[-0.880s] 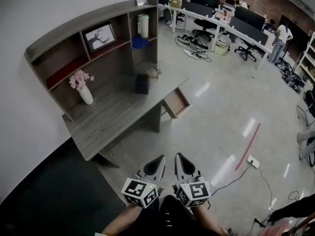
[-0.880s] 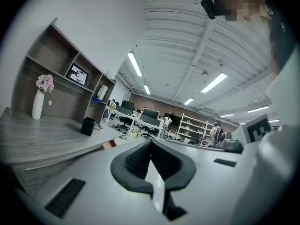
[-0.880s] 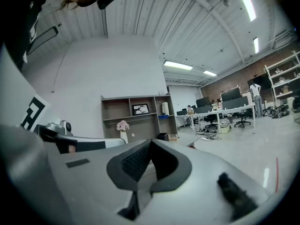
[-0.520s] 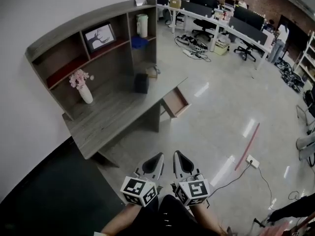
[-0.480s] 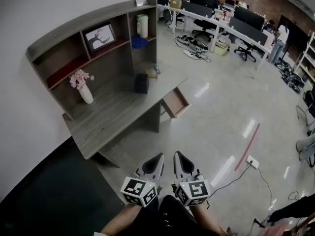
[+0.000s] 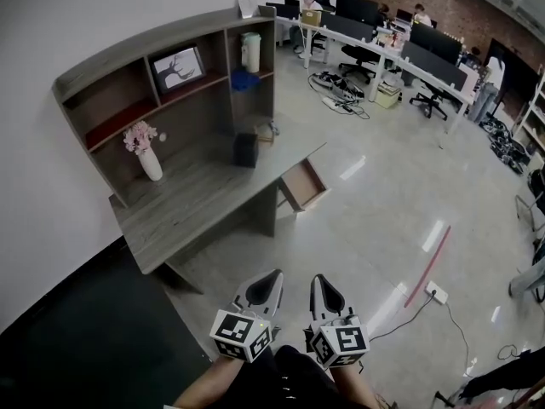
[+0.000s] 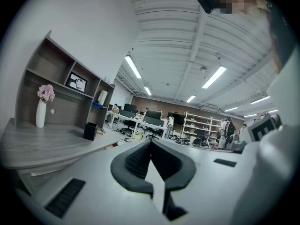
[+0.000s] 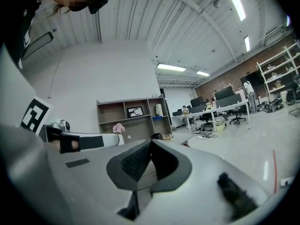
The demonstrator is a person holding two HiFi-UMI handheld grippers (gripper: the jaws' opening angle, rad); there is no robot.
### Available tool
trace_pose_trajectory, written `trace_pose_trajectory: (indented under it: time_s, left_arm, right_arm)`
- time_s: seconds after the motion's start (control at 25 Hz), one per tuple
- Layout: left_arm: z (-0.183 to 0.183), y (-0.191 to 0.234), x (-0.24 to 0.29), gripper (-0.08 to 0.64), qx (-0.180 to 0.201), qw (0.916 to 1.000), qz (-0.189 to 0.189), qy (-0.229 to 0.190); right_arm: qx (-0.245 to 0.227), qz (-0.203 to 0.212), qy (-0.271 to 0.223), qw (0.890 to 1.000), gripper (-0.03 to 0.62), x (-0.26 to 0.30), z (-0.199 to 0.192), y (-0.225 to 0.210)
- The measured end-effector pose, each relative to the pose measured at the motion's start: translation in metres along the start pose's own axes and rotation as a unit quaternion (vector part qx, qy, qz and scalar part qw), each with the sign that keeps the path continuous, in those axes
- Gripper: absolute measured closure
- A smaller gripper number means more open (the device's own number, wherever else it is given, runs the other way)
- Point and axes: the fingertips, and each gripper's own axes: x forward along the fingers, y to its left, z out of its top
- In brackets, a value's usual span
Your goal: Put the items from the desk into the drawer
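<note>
Open-plan office — long white desks (image 6: 385, 48) with monitors (image 6: 434, 56), swivel chairs (image 6: 355, 56), people (image 6: 309, 2) seated at work. Brick back wall (image 6: 443, 2), storage racks (image 7: 201, 125), ceiling strip lights (image 7: 213, 77) — glossy floor (image 6: 375, 194) with cables (image 6: 341, 83) and a power strip (image 6: 433, 293).

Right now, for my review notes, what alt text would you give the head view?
Two shut, empty grippers, left and right, are side by side over the floor, well short of a wooden desk with shelves. On the desk stand a vase of pink flowers and a black box; its drawer is open.
</note>
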Motion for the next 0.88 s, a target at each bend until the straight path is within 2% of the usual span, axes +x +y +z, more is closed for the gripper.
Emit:
trace_pose_trajectory:
  time_s: [0.44,0.88]
  left_arm:
    - [-0.006,-0.019,-0.003,0.551,-0.012,0.9997,0.019,-0.011]
    - [-0.008,-0.009,0.012,0.551,-0.024,0.999,0.036,-0.012]
  right_arm:
    - [0.016,0.034,-0.012,0.999,0.581,-0.012,0.004,-0.007]
    - [0.02,0.052,0.002,0.998,0.581,0.007,-0.001,-0.007]
